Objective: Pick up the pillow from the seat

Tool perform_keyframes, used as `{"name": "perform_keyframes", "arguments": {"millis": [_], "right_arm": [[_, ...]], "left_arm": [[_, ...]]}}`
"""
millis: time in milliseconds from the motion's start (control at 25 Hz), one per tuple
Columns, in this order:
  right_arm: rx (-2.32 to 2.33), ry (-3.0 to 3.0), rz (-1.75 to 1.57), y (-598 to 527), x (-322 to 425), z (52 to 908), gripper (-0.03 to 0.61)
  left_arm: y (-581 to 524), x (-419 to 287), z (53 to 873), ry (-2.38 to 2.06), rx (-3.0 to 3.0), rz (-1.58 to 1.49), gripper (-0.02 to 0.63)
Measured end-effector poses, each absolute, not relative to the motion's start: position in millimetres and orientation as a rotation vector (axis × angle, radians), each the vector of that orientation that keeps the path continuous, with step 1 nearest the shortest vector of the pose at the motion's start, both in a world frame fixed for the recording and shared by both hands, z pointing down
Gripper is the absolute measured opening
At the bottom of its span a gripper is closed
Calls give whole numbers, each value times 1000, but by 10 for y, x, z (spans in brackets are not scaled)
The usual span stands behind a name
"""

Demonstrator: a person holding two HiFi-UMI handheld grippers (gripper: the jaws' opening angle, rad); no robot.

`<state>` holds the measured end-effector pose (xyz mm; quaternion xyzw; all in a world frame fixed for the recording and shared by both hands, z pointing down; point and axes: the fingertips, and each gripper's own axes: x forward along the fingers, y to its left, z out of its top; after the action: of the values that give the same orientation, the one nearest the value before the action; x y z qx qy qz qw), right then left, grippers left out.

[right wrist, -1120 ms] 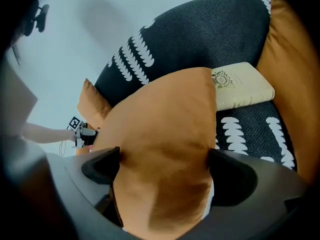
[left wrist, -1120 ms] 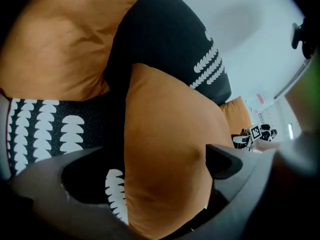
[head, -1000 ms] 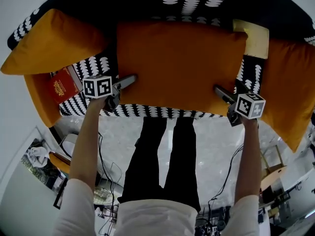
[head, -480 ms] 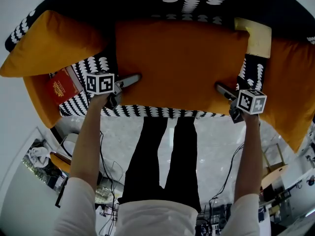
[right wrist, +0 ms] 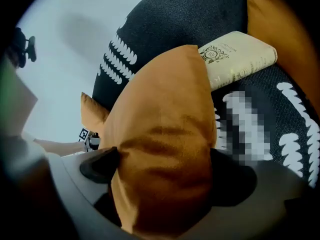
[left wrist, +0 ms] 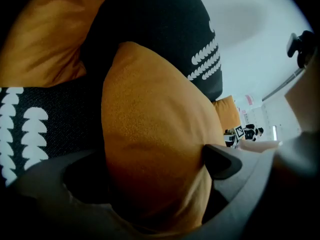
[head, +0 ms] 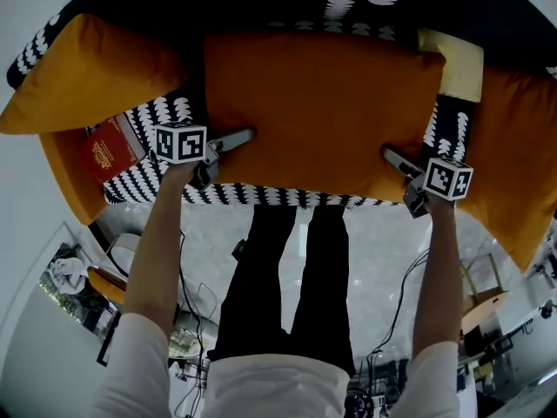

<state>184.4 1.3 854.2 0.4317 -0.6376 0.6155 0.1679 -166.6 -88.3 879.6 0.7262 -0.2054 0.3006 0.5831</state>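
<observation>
The long orange pillow (head: 318, 111) lies across the black-and-white patterned seat (head: 165, 116) of the sofa. My left gripper (head: 239, 138) holds its left end, and in the left gripper view the pillow (left wrist: 150, 149) fills the gap between the jaws of that gripper (left wrist: 150, 169). My right gripper (head: 390, 157) is at the pillow's right end. In the right gripper view the pillow's corner (right wrist: 165, 149) sits creased between the pads of that gripper (right wrist: 165, 171), whose jaws are opening wider around the fabric.
Another orange cushion (head: 83, 77) leans at the left and one more (head: 513, 155) at the right. A red book (head: 109, 149) lies on the seat at the left, a cream book (head: 457, 68) at the right. The person's legs (head: 287, 268) stand just before the sofa.
Both grippers and the pillow have shifted slightly away from the person, toward the sofa's back. The books and side cushions stay in place.
</observation>
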Motion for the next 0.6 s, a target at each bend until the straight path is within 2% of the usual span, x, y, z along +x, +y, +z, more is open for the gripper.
{"name": "perform_keyframes", "arguments": {"millis": [120,360,520,600], "right_arm": [[1213,-1814,1756,-3,1829,8465,535],[1208,-1780,1727,12,1841,8390,520],[1198,-1777,1678,-13,1795,8252,404],[1195,-1779,1651,-40,1722,8203,369]], "left_arm": [[-911,-1688,8719,-491,1703,706,583],[-903,-1628,8602,-499,1718,720,488],[-894,-1623,8517,-552,1732,756,441],[-904,-1635,8479,-569,1747,763,418]]}}
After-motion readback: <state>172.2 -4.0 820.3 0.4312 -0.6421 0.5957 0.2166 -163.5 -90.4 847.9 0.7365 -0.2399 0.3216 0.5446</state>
